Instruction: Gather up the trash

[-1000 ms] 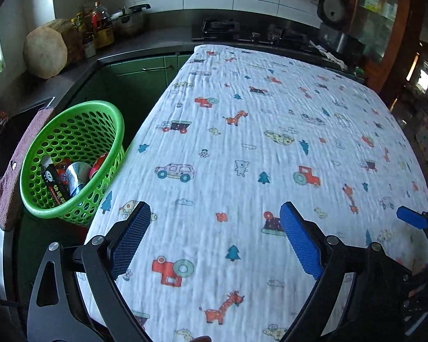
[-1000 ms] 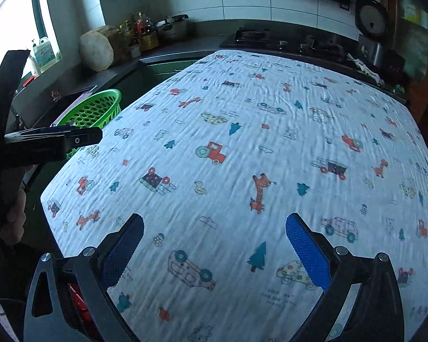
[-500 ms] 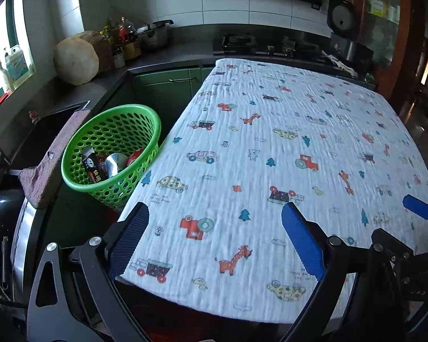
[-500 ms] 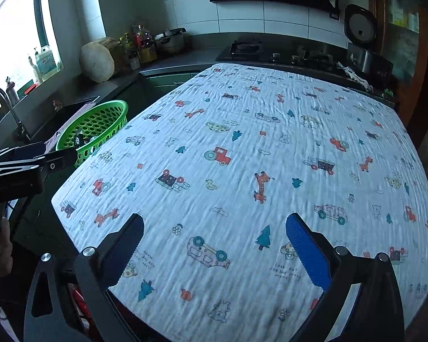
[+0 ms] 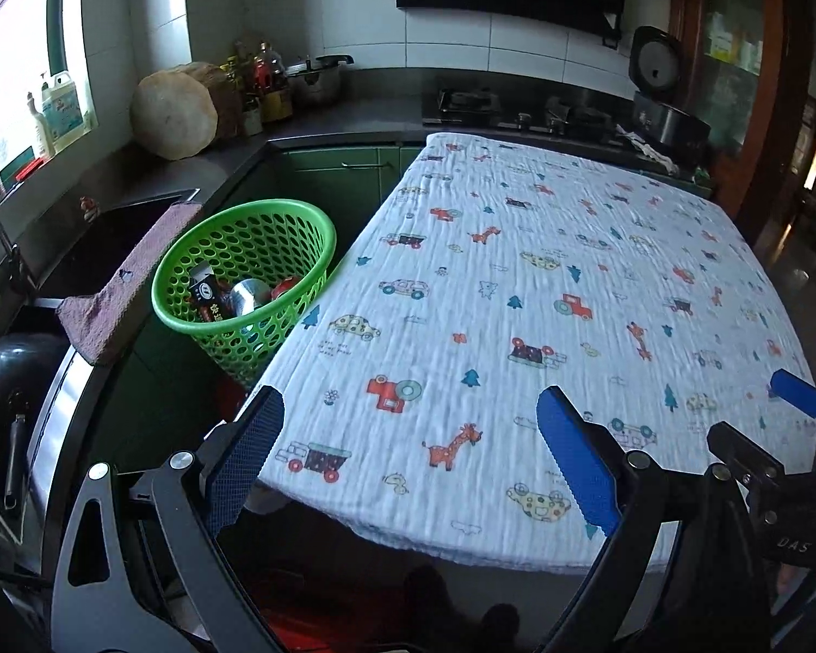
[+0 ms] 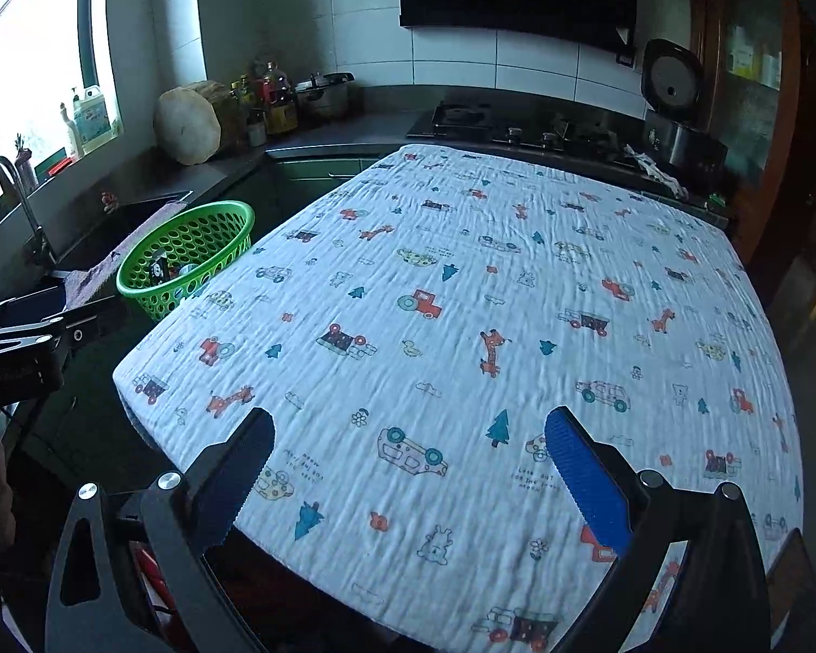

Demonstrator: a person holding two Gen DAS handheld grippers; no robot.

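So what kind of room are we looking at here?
Most likely a home kitchen. A gas hob sits on the dark counter, a sink with a tap lies under the window, and an open rice cooker stands at the far right beside the cloth-covered table.

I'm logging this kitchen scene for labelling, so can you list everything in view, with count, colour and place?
Cloth: one, white with cartoon prints, covering the table.
Basket: one, green, left of the table.
Trash: several pieces, dark, silver and red, inside the basket.
Towel: one, pinkish, draped on the sink edge.
Chopping block: one, tan, counter corner.
Bottles: several, mixed colours, beside the block.
Pot: one, metal, behind the bottles.
Stove: one, black, back counter.
Rice cooker: one, dark, lid up, back right.
Left gripper: black, blue pads, open.
Right gripper: same, open.
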